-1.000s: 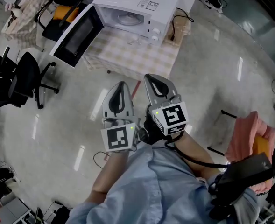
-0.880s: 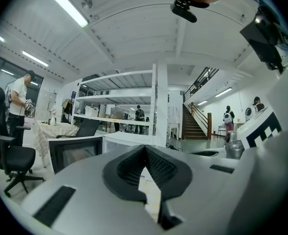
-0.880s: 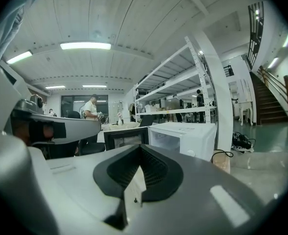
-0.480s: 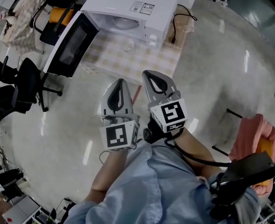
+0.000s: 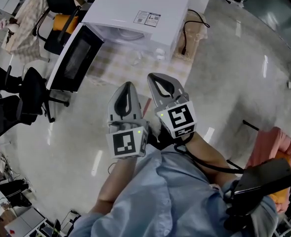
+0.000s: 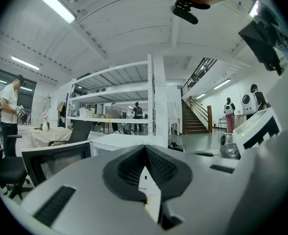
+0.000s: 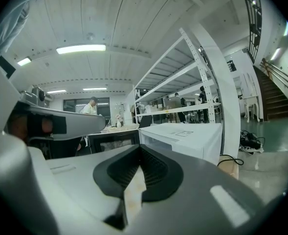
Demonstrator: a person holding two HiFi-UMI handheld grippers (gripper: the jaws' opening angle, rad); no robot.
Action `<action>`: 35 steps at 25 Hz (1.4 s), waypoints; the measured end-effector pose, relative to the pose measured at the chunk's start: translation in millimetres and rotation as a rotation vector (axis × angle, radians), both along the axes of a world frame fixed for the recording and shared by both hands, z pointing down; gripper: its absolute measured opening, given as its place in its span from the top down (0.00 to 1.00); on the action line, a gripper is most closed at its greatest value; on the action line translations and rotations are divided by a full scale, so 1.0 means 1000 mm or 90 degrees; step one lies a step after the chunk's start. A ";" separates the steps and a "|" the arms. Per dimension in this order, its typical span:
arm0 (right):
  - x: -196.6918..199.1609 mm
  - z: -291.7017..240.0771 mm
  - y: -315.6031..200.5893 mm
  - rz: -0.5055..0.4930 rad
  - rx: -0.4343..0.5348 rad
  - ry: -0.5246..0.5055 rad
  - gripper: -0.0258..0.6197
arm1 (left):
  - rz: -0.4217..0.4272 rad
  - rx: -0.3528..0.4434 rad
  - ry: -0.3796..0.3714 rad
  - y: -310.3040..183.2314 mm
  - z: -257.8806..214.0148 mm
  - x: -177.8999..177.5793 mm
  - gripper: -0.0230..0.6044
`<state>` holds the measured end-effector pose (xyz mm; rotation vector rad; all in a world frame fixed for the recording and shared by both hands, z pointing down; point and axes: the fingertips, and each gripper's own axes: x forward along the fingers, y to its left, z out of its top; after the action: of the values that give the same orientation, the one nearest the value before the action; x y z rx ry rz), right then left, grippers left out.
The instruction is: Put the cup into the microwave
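Note:
The white microwave point(image 5: 135, 14) stands on a table with a checked cloth point(image 5: 135, 68), its dark-windowed door point(image 5: 73, 58) swung open to the left. A small clear cup point(image 5: 134, 58) seems to stand on the cloth just in front of the oven. My left gripper point(image 5: 127, 86) and right gripper point(image 5: 155, 79) are held side by side over the floor, short of the table's near edge, both pointing at it. Both are shut with nothing between the jaws. The right gripper view shows the microwave point(image 7: 183, 133) ahead past the right gripper point(image 7: 140, 153); the left gripper point(image 6: 144, 153) faces the door point(image 6: 55, 163).
Black office chairs point(image 5: 26, 90) stand left of the table. A power cable point(image 5: 197, 19) trails right of the microwave. A pink-covered seat point(image 5: 269, 149) is at the right. Tall shelving point(image 6: 151, 102) and several people are in the background. Shiny floor lies between me and the table.
Both grippers have travelled forward together toward the table. The microwave and its open door now sit nearer and lower in the head view. Both jaws stay shut.

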<state>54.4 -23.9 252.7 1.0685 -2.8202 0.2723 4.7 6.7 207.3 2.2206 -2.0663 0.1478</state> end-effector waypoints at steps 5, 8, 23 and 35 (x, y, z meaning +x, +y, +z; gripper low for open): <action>-0.005 0.003 -0.014 -0.010 0.003 0.005 0.96 | -0.019 0.004 0.010 -0.010 0.000 -0.008 0.95; -0.009 0.008 -0.018 -0.016 0.004 0.012 0.96 | -0.026 0.007 0.017 -0.016 0.004 -0.012 0.95; -0.035 0.083 -0.040 -0.009 -0.014 0.034 0.92 | -0.034 0.019 0.038 -0.046 0.063 -0.046 0.95; -0.048 0.183 -0.065 0.020 -0.055 0.075 0.72 | -0.034 -0.012 0.068 -0.076 0.146 -0.082 0.95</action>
<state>6.3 -88.8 435.7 1.0752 -2.6649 0.3205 -77.2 -69.5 353.5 2.1110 -2.0578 0.0428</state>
